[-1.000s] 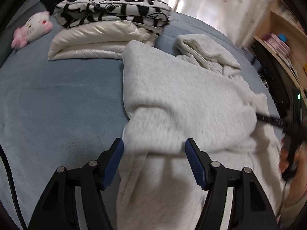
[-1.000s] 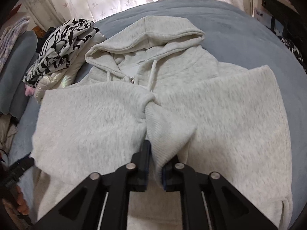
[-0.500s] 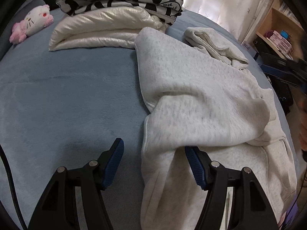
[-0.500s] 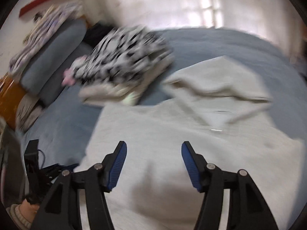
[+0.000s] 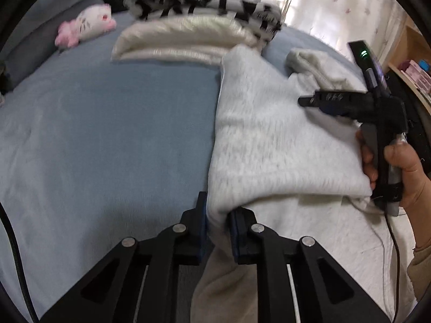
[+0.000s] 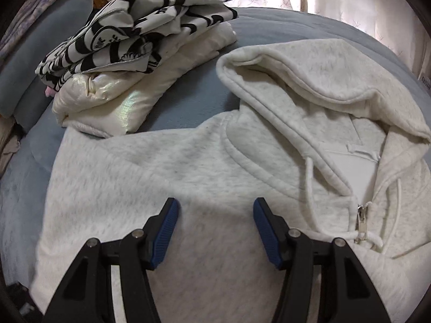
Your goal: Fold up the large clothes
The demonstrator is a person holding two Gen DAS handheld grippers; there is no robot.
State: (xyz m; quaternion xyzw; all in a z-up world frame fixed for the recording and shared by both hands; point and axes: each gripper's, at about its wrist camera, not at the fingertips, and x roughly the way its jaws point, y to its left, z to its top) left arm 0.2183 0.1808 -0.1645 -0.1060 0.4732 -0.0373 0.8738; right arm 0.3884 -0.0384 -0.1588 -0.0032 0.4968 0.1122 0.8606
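A light grey zip hoodie (image 5: pixel 269 134) lies front up on the blue bed (image 5: pixel 107 134), its sleeve folded across the chest. My left gripper (image 5: pixel 218 215) is closing on the hoodie's left side fold, and the blue pads press the bunched cloth between them. In the right wrist view the hoodie (image 6: pixel 134 175) fills the frame, with the hood (image 6: pixel 336 72) and the zipper pull (image 6: pixel 362 215) to the right. My right gripper (image 6: pixel 215 226) hovers open over the folded sleeve near the shoulder, nothing between its fingers. A hand (image 5: pixel 404 167) holds that right gripper (image 5: pixel 304 101) above the chest.
A stack of folded clothes (image 6: pixel 134 40), black-and-white print over shiny cream, sits at the head of the bed, touching the hoodie's shoulder. A pink and white plush toy (image 5: pixel 89 24) lies far left. A wooden shelf (image 5: pixel 414 70) stands to the right. A cable (image 5: pixel 393 242) trails over the hoodie.
The left gripper came down and closed on the hoodie's side fold. The right gripper let go of the sleeve cuff, opened, and swung left toward the shoulder.
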